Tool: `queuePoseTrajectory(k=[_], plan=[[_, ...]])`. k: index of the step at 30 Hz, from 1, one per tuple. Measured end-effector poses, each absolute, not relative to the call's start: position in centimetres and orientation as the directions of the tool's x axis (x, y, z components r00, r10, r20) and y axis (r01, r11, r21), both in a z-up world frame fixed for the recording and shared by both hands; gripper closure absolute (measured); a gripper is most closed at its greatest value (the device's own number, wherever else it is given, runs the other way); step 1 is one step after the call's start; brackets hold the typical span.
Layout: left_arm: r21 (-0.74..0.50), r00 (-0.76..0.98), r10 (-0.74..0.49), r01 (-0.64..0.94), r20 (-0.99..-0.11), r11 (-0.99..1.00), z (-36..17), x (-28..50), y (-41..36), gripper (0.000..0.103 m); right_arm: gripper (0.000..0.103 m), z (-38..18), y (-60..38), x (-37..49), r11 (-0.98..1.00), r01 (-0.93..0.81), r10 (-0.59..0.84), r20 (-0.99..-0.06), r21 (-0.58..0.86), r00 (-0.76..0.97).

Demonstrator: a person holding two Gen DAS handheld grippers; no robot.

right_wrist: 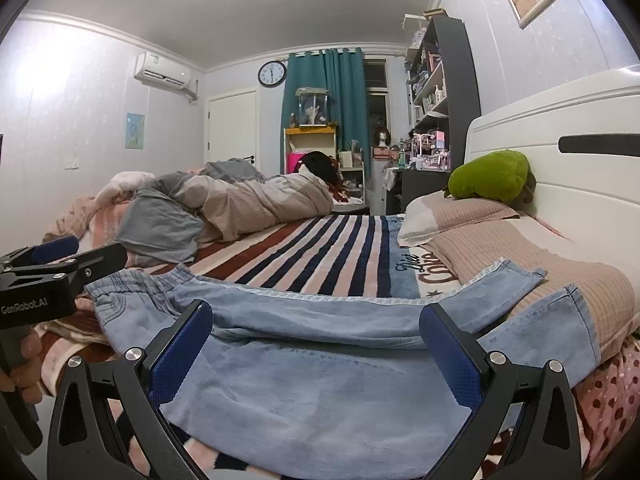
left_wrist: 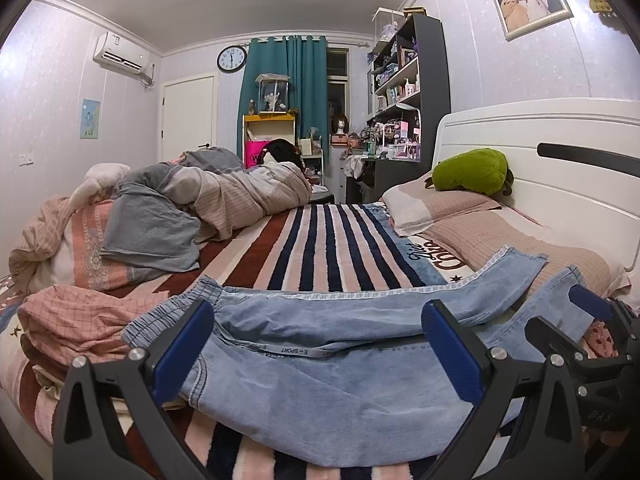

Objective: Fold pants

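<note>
Two grippers, jaws spread, hover over light-blue pants (left_wrist: 320, 360) on striped blanket (left_wrist: 320, 240).

Both tongs (left_wrist: 318, 356): black frames, blue textured pads, silver screws; "GenRobot.AI" on left body.

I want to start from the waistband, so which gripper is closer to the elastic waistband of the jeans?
Left. The left gripper hangs just right of the waistband; the right gripper is farther along, toward the leg cuffs.
</note>
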State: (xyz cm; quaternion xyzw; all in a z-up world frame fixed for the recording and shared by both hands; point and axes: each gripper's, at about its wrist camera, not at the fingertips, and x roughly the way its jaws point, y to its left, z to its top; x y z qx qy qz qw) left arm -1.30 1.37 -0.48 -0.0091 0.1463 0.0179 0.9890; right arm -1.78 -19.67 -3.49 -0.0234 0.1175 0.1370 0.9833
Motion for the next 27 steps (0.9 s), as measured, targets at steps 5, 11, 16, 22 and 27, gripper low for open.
queuePoseTrajectory(k=[5,11,16,22,27], plan=[[-0.013,0.958,0.032,-0.038,-0.286,0.999,-0.61,-1.33,1.20,0.001,0.001,-3.42,-19.73,-1.81,0.961,-0.275,0.264,-0.238,-0.013,0.935],[-0.012,0.958,0.031,-0.036,-0.287,0.999,-0.44,-1.38,1.07,0.001,0.001,-3.38,-19.63,-1.87,0.962,-0.274,0.264,-0.237,-0.008,0.935],[-0.015,0.957,0.031,-0.037,-0.287,0.999,-0.49,-1.36,1.05,0.001,0.001,-3.36,-19.73,-1.91,0.961,-0.276,0.265,-0.238,-0.011,0.934],[-0.012,0.958,0.037,-0.042,-0.286,0.999,-0.34,-1.41,0.81,0.001,0.001,-3.40,-19.47,-1.90,0.960,-0.282,0.273,-0.237,-0.004,0.932],[-0.017,0.958,0.033,-0.040,-0.286,0.999,-0.38,-1.43,0.65,0.001,0.001,-3.42,-19.25,-1.92,0.959,-0.283,0.275,-0.237,-0.002,0.932]])
